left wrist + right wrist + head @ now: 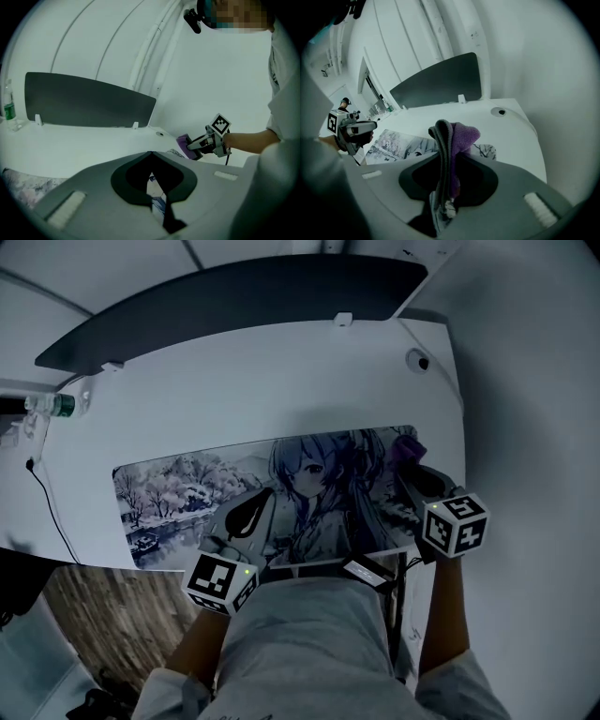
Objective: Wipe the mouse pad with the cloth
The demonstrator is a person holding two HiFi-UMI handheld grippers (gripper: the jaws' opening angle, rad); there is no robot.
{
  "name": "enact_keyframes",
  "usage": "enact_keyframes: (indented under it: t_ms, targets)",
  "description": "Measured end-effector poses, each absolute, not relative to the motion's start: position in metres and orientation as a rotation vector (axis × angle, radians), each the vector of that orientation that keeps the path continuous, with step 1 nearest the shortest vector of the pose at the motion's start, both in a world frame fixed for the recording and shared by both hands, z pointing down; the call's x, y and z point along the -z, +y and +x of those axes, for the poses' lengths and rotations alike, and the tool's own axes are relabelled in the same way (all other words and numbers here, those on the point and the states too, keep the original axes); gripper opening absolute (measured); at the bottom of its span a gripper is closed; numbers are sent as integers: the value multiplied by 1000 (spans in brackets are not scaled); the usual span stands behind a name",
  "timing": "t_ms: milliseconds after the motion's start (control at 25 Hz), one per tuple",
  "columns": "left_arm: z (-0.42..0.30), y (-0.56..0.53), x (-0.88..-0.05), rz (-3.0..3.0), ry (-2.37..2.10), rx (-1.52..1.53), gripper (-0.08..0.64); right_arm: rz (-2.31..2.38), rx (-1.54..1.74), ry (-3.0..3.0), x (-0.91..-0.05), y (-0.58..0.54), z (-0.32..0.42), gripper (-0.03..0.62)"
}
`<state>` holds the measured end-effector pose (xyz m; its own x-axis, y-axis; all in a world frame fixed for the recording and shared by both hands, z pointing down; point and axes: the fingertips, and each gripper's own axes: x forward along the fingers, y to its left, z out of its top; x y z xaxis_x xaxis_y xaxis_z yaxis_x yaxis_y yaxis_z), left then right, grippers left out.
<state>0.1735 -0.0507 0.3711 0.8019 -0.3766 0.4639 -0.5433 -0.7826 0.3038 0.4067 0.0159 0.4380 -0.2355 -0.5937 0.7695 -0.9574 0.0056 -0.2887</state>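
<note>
A long mouse pad point(187, 488) printed with an anime figure and a snowy landscape lies along the near edge of the white desk point(281, 381). My right gripper point(412, 470) hovers over the pad's right end, shut on a folded purple and grey cloth point(405, 446). The cloth point(461, 136) stands up between the jaws in the right gripper view, hiding the tips. My left gripper point(253, 507) sits low over the pad's near middle with its jaws together and nothing in them. Through its jaws point(151, 154) a strip of the pad point(157, 192) shows. The cloth point(183, 140) is visible far right.
A dark curved partition panel point(234, 296) stands along the desk's far edge. A plastic bottle point(52, 406) stands at the far left and a black cable point(47, 502) hangs off the left edge. A round grommet point(417, 360) is at the back right. The desk ends just right of the pad.
</note>
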Motion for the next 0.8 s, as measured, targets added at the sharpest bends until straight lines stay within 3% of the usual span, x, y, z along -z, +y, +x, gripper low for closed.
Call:
enact_keyframes:
  t_ms: [520, 800]
  targets:
    - [167, -53, -413, 2442, -764, -601, 15, 1628, -1202, -1629, -498, 15, 485, 94]
    - [159, -55, -418, 2407, -817, -616, 15, 1623, -1267, -1599, -512, 9, 491, 94]
